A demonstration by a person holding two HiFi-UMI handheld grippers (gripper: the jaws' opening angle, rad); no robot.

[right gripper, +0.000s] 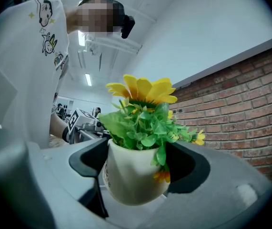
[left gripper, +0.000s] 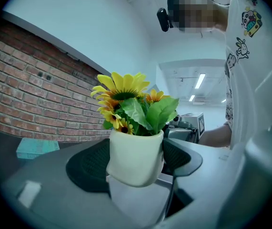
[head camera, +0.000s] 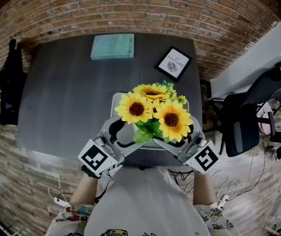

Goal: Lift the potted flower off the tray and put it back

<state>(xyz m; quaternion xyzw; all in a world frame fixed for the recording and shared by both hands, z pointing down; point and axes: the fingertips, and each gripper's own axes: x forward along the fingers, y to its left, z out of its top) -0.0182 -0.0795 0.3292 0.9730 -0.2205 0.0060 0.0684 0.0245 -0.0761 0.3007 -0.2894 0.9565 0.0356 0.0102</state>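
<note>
**Figure.** The potted flower (head camera: 152,113), artificial-looking sunflowers in a white pot (left gripper: 136,156), hung just above the tray (head camera: 114,98) at the near edge of the table (head camera: 66,92). We had the left gripper (head camera: 124,134) and right gripper (head camera: 185,139) each spread wide yet clamped on the pot's sides. We judged the pot rigid, smooth, probably slippery, breakable and somewhat top-heavy. The grip belonged on its walls, never on the soft sunflowers.
</note>
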